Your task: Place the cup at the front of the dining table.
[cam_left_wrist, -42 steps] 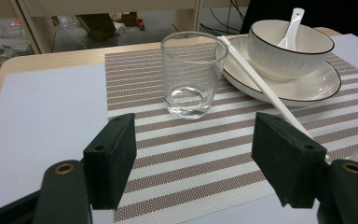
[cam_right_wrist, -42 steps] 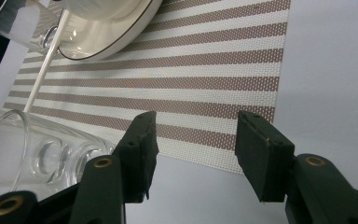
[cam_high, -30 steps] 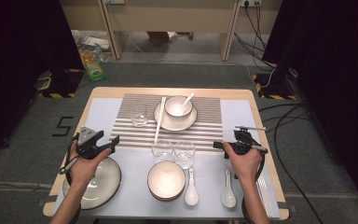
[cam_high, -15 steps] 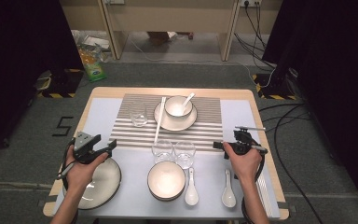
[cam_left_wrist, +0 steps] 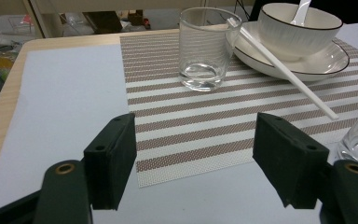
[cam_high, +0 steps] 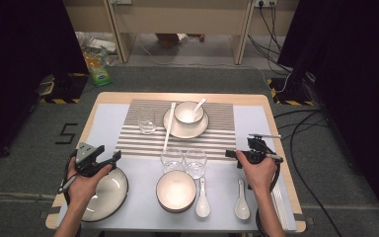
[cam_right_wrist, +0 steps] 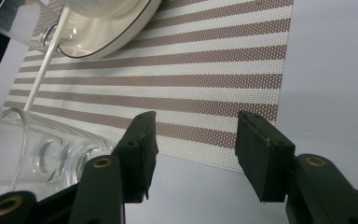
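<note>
— What has changed since a second ago?

— My left tongs [cam_high: 109, 159] have drifted toward me and a little outward; they now hang over the far rim of the round cream plate with the dark edge [cam_high: 109, 196] at the near left of the surface [cam_high: 103, 121]. My right tongs [cam_high: 232, 153] have hardly moved, sitting beside the right edge of the striped brown-and-white woven placemat [cam_high: 217, 136].

— How are they set?

— Both are spread wide with nothing between the jaws. In the left gripper view the gap frames the placemat's near left corner [cam_left_wrist: 177, 140]; in the right gripper view it frames the mat's edge [cam_right_wrist: 205, 112].

— And what lies closest to them?

— Ahead of the left tongs [cam_left_wrist: 193, 154], a clear, straight-walled drinking glass [cam_left_wrist: 207, 46] stands upright on the mat, thick-bottomed and empty. A long white chopstick [cam_left_wrist: 284, 70] leans on the rim of a shallow cream plate [cam_left_wrist: 326, 58] holding a ribbed white bowl with a dark rim [cam_left_wrist: 300, 28]. Left of the right tongs [cam_right_wrist: 193, 140], two more clear tumblers [cam_right_wrist: 32, 149] stand side by side on the pale grey sheet, just off the mat.
</note>
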